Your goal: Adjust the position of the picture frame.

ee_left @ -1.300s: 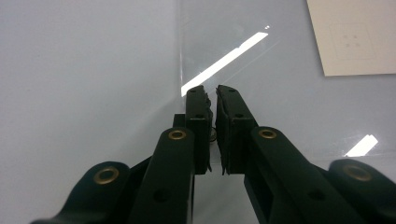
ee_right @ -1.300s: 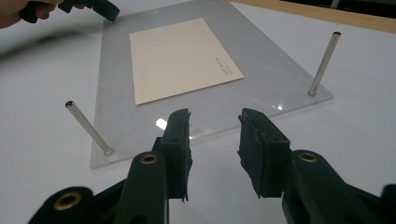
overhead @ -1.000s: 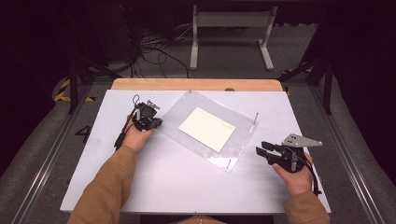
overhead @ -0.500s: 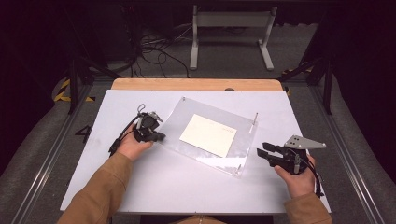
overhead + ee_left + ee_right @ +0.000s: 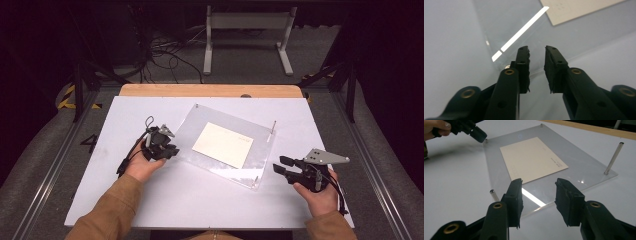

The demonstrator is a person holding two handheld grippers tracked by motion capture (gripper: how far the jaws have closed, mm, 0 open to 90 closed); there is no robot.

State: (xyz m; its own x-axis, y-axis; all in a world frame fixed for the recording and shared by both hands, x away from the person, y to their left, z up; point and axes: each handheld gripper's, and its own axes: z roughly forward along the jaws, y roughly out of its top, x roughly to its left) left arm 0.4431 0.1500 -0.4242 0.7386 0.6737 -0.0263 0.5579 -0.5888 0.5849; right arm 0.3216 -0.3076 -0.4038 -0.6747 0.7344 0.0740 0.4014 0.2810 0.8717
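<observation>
L hand [image 5: 141,165] comes in from the bottom-left of the high view, tan sleeve [image 5: 107,210] angled up and to the right, wrist roughly straight, palm wrapped round the left gripper [image 5: 169,150]. That gripper points right, tips just at the near-left corner of a clear acrylic plate [image 5: 200,125]; its cable [image 5: 131,152] loops back along the hand. In the left gripper view the jaws stand apart w/ a narrow gap, nothing between them, plate edge right ahead. R hand [image 5: 316,196] enters from the bottom-right, fist closed round the right gripper [image 5: 279,166], grey three-cornered plate [image 5: 325,157] on top, tips aimed left toward the acrylic's near-right corner but clear of it. In the right gripper view its jaws are wide apart and empty, w/ the plate's near edge beyond them. Acrylic plate lies turned at an angle on the white surface [image 5: 210,200], approx. centre, between the two grippers. A cream card [image 5: 223,144] lies at the plate's middle; whether on top or beneath cannot be told. Metal standoff pins at the plate's corners; the tall pin [image 5: 614,157] stands upright at the far-right corner, a short pin [image 5: 492,192] at the near corner. Card carries small printed lines near one edge, too small to read. No brand or label legible.
</observation>
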